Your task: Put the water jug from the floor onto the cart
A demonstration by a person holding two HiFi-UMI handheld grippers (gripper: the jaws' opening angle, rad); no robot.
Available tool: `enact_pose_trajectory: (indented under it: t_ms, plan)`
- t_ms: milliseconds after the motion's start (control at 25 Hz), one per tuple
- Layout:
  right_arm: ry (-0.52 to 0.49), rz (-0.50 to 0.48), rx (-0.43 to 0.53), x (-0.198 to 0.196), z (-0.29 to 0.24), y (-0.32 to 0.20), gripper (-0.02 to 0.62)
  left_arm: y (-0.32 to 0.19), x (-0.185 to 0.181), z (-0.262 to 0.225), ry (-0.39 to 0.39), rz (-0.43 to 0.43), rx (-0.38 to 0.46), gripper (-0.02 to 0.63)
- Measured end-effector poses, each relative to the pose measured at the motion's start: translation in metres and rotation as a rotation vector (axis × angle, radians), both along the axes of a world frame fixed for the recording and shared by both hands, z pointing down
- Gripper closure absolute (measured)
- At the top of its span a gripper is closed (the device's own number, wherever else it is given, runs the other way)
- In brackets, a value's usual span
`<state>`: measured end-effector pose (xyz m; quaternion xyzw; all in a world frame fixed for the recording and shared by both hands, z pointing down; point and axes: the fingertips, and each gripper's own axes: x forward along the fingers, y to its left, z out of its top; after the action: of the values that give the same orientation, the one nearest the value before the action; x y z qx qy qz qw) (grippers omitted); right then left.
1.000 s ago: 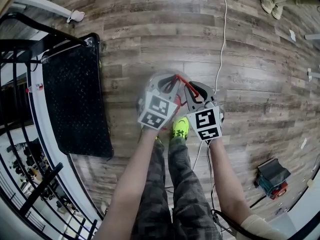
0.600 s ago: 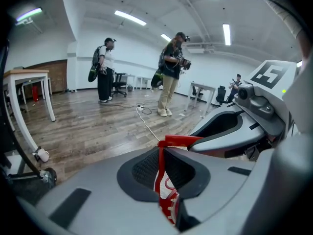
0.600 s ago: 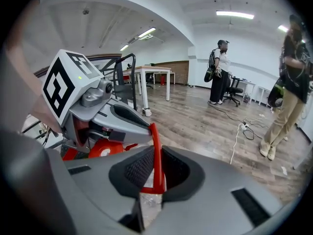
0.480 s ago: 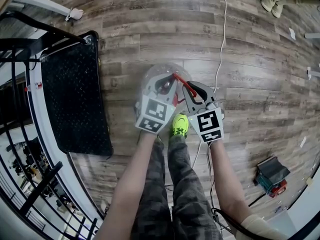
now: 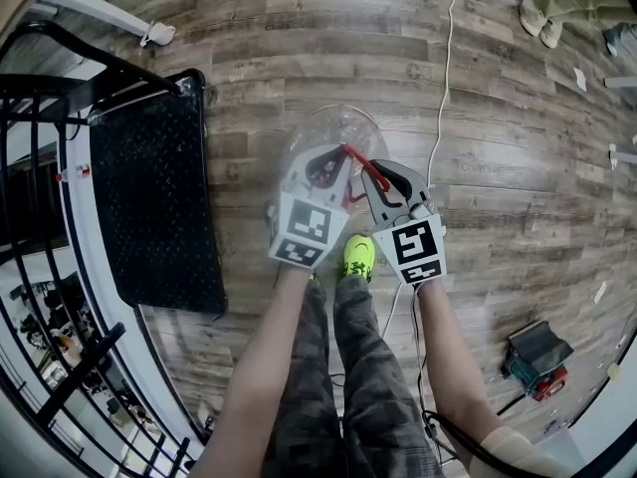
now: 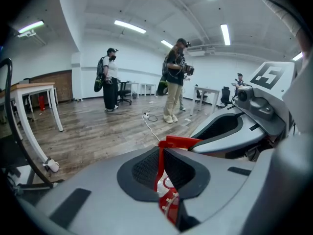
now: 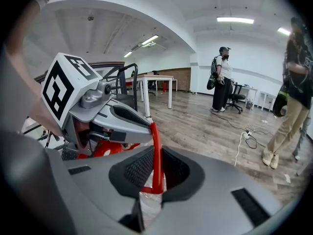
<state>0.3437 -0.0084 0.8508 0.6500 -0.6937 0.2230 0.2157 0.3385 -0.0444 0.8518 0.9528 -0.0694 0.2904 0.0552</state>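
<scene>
The water jug (image 5: 331, 130) is clear plastic with a red carrying handle (image 5: 364, 168), and it hangs over the wood floor just ahead of the person's feet. My left gripper (image 5: 335, 170) and right gripper (image 5: 381, 185) stand side by side, both shut on that handle. In the left gripper view the red handle strap (image 6: 159, 166) is pinched between the dark pads, with the right gripper (image 6: 234, 124) close on the right. The right gripper view shows the handle (image 7: 156, 153) clamped between its pads. The cart's black deck (image 5: 149, 197) lies to the left.
The cart's black rails (image 5: 40, 98) rise at the far left. A white cable (image 5: 443, 78) runs across the floor beyond the jug. A small teal and red device (image 5: 537, 358) sits at lower right. People stand far off (image 6: 173, 82), one by an office chair (image 7: 222, 77).
Both grippers have risen together with the red handle. The jug has come up with them and shows farther ahead of the grippers.
</scene>
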Motion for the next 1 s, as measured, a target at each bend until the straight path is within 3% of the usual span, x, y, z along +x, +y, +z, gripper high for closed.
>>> enact_pose_trajectory:
  t_ms: [480, 1000]
  plan:
    - [0.043, -0.052, 0.040, -0.021, -0.106, -0.032, 0.543, -0.032, -0.023, -0.107, 0.016, -0.039, 0.031, 0.575]
    - [0.107, -0.087, 0.105, -0.063, -0.261, -0.067, 0.543, -0.065, -0.066, -0.261, 0.048, -0.083, 0.076, 0.575]
